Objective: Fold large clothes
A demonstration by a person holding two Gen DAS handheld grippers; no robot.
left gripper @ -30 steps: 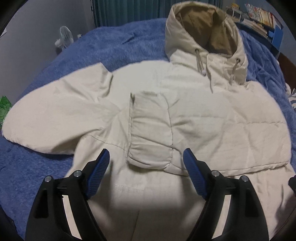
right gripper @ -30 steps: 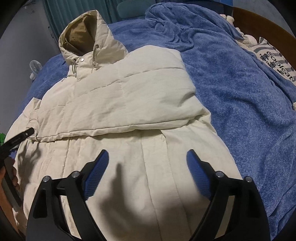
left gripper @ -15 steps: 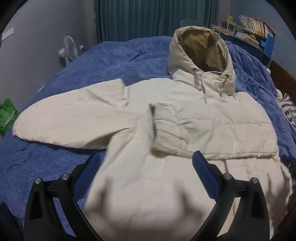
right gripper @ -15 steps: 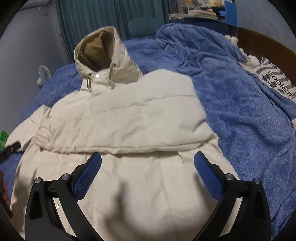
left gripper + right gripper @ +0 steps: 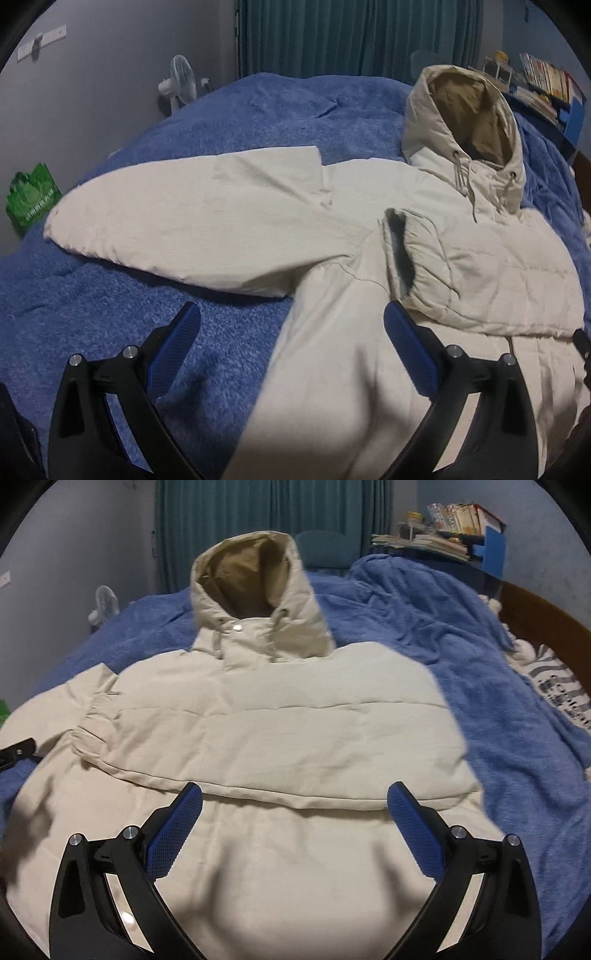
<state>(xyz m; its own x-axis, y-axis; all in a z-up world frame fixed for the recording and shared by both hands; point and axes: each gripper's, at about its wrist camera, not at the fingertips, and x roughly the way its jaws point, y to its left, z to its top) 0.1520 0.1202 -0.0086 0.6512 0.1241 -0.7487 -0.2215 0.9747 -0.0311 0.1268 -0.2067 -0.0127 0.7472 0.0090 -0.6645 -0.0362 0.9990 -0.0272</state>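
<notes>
A cream hooded jacket lies flat on a blue blanket, hood toward the curtain. One sleeve is folded across the chest, its cuff near the middle. The other sleeve stretches out to the left in the left wrist view. My left gripper hovers open above the jacket's lower left edge, nothing between its blue pads. My right gripper hangs open over the jacket's lower body, just below the folded sleeve's edge, holding nothing.
A small white fan and a green bag stand beyond the bed's left side. A teal curtain hangs behind. Books on a blue shelf sit at the back right. A striped pillow lies by the wooden bed frame.
Both grippers have drawn back from the jacket and opened a little wider. The left one has shifted left, so the blanket and outstretched sleeve now fill its view. The jacket has not moved.
</notes>
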